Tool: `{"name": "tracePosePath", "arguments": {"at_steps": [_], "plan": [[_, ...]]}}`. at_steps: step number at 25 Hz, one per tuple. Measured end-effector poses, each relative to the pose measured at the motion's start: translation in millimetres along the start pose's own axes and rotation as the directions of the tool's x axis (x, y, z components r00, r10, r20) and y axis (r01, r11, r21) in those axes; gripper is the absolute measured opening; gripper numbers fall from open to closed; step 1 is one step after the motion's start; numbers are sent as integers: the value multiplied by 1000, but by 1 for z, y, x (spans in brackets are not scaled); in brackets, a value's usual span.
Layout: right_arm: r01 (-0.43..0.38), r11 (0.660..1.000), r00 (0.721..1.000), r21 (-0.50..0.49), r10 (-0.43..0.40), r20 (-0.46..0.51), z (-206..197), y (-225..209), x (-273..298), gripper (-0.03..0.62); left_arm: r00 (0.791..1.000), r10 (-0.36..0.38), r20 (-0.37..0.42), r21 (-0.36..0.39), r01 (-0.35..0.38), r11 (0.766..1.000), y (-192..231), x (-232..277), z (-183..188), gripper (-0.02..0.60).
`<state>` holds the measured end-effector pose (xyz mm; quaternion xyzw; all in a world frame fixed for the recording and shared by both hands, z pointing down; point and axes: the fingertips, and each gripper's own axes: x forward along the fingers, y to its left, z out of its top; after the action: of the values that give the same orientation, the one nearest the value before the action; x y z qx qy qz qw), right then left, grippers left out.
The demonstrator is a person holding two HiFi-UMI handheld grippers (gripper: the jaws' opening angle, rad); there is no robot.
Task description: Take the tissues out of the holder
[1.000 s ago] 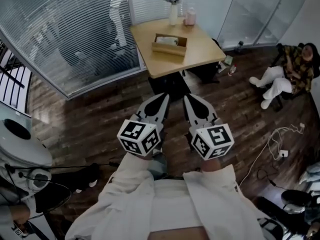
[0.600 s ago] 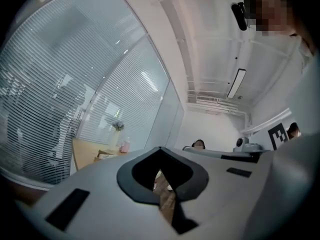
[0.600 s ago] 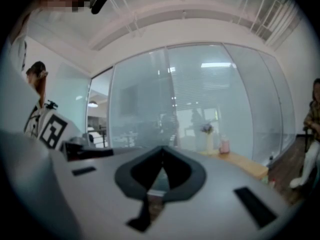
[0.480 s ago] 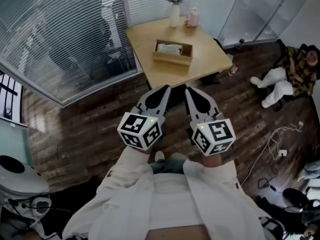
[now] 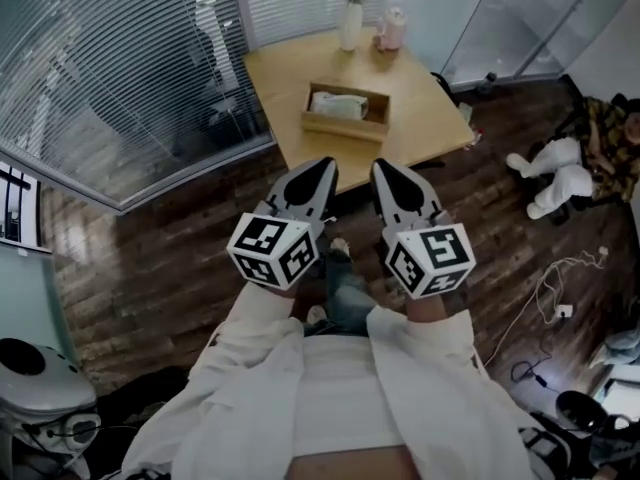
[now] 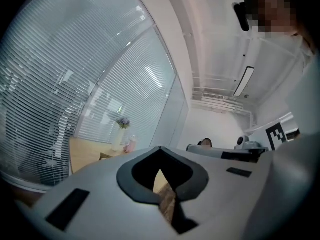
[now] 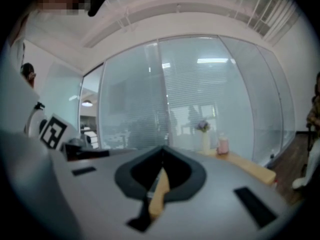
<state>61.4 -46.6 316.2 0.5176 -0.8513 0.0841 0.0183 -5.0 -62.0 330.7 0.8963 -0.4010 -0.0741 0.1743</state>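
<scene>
Left tool: jaws together at the tips, nothing between them. Right tool: same condition. I hold both side by side over the wooden floor, by the near edge of the tabletop. The holder sits mid-tabletop with the tissues inside. A vase and a pink bottle stand at the far edge.

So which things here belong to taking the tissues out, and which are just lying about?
Job: open wooden box holder; white tissues inside it; light wooden table under it; left gripper and right gripper, both shut, empty.
Lying about: white vase of flowers; pink container beside it; white cable on the floor; seated person at the right.
</scene>
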Motion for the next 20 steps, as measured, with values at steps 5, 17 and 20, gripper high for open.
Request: {"name": "tracePosePath", "arguments": {"at_steps": [5,17,20], "plan": [[-39,999,999,-3,39,4,9,-26,49,12,999,41,5,12,-41,999,33,38,10,8],[-192,981,981,-33,193,25,47,-89,150,12,982,168,84,16,-170,985,102,131,54,8],[-226,974,974,-21,226,12,46,-97,168,12,976,199,90,16,-201,979,112,140,56,8]]}}
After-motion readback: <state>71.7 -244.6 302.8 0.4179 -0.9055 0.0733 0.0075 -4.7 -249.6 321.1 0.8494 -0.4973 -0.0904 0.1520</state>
